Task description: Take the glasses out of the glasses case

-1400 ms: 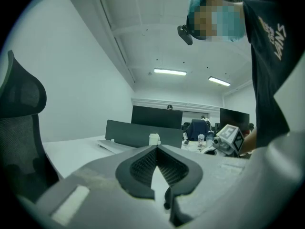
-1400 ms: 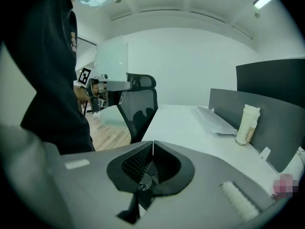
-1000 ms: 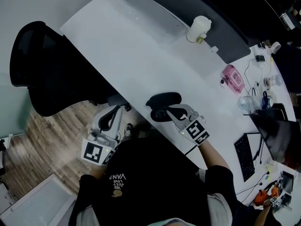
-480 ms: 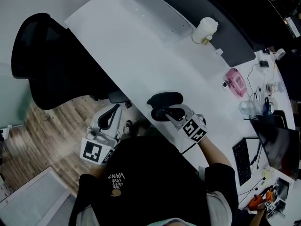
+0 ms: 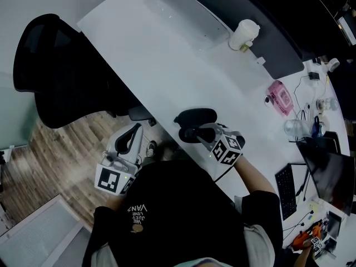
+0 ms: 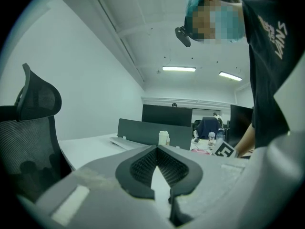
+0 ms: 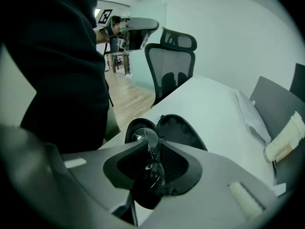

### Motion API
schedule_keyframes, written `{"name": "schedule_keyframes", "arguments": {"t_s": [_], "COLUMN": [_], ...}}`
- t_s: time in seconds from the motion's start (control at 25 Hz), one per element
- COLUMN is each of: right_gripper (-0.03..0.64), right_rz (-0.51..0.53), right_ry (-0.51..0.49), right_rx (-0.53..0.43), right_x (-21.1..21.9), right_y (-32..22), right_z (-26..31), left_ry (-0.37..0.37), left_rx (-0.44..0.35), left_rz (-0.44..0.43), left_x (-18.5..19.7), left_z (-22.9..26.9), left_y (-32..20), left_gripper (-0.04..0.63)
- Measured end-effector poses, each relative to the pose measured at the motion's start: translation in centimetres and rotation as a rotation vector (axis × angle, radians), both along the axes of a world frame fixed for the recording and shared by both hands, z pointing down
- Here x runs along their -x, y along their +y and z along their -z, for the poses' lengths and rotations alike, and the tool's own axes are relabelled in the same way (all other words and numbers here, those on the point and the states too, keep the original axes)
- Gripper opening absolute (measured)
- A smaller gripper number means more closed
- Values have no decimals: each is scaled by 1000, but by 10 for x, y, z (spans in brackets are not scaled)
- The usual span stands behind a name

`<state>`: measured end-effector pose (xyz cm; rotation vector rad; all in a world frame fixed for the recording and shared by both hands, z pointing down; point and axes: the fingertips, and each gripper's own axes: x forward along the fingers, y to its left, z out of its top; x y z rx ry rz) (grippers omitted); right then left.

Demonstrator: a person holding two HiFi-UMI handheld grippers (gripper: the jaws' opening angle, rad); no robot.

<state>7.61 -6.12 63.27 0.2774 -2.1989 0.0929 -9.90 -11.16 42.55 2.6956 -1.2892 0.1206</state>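
Over the last second the right gripper point(image 5: 196, 133) has rolled at the wrist, so its marker cube shows a different face, while its jaws have hardly left the open black oval hard-shell glasses case point(image 5: 194, 115). The right gripper view shows those jaws clamped on the folded dark-framed glasses point(image 7: 151, 168), one shiny lens standing up between the pads. The glasses case point(image 7: 183, 132) lies just beyond, its lid thrown back toward 1 o'clock. I judge the glasses are gripped and partway out; whether they are fully clear of the tray I cannot tell.

The left gripper point(image 5: 135, 133) hangs off the edge of the curved white desk point(image 5: 167, 54), at 8 o'clock from the case. Its jaws are pressed together at the tips with nothing between them point(image 6: 156, 148).

A black mesh office chair point(image 5: 55, 77) stands at 10 o'clock. A white plastic bottle point(image 5: 243, 35) and a small pink gadget point(image 5: 280, 96) sit well apart, between 1 and 2 o'clock. Nothing crowds the case, so the likeliest snag is the frame catching the case rim.
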Motion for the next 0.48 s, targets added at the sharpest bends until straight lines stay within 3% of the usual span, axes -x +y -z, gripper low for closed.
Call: {"name": "schedule_keyframes", "arguments": {"t_s": [0.48], "right_gripper": [53], "right_rz": [151], "right_ry": [67], "right_rx": [-13], "right_x": [0], "right_y": [2], "right_z": [-16], "left_ry": [-7], "left_rx": [30], "left_rz": [25], "left_x": [2], "left_z": [-6], "left_y": [3], "left_gripper": [2]}}
